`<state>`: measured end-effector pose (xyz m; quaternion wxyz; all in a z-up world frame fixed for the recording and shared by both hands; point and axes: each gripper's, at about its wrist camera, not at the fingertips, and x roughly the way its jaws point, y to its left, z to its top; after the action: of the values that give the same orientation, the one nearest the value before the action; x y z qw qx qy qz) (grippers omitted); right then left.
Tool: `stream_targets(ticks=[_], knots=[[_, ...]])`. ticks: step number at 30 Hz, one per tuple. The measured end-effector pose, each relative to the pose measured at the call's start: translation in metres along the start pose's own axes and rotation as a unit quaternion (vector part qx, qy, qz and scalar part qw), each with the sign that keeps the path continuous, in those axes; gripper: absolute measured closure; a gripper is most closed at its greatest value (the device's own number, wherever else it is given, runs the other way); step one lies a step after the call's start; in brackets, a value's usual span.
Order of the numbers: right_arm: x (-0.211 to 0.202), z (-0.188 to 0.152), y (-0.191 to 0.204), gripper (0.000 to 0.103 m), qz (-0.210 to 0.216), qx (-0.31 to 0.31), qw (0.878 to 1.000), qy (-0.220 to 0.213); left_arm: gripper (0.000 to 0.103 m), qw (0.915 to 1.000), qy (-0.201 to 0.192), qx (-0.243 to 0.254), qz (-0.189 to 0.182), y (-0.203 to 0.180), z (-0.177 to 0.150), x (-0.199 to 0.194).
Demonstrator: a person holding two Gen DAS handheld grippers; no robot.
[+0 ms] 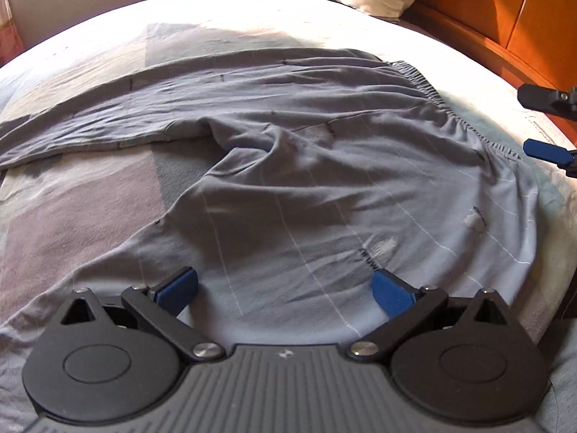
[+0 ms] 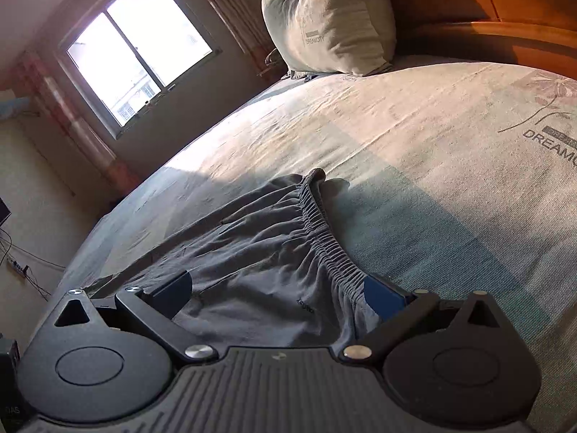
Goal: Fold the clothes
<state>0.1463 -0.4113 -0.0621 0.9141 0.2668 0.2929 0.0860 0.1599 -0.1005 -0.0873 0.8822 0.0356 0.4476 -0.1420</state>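
Grey cotton trousers with thin white lines and a gathered elastic waistband (image 1: 324, 166) lie spread flat and creased on the pale patterned bedsheet (image 1: 108, 195), legs parted; no fold is visible.

Left gripper (image 1: 285, 288): jaws wide apart, nothing between them, low over the near trouser leg, which runs ahead of it.

Right gripper (image 2: 277, 292): jaws likewise apart, empty, straddling the waistband (image 2: 324, 238) directly ahead, plausibly placed to take that edge.

Beige printed pillow (image 2: 328, 25) stands well beyond, against the orange wooden headboard (image 1: 505, 11).
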Motion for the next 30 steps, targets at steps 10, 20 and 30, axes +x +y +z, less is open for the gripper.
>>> stream_targets(ticks=[10, 20, 30], knots=[[0.023, -0.013, 0.05, 0.0, 0.036, -0.06, 0.997, 0.029, 0.001, 0.9947, -0.03, -0.088, 0.043, 0.066, -0.045, -0.044], [0.055, -0.04, 0.106, 0.0, 0.02, -0.173, 0.983, 0.064, 0.001, 0.9889, -0.028, -0.125, 0.077, 0.097, -0.073, -0.062], [0.099, -0.074, 0.131, 0.0, -0.031, -0.256, 0.956, 0.137, 0.001, 0.992, -0.077, -0.078, 0.062, 0.073, -0.068, -0.09]])
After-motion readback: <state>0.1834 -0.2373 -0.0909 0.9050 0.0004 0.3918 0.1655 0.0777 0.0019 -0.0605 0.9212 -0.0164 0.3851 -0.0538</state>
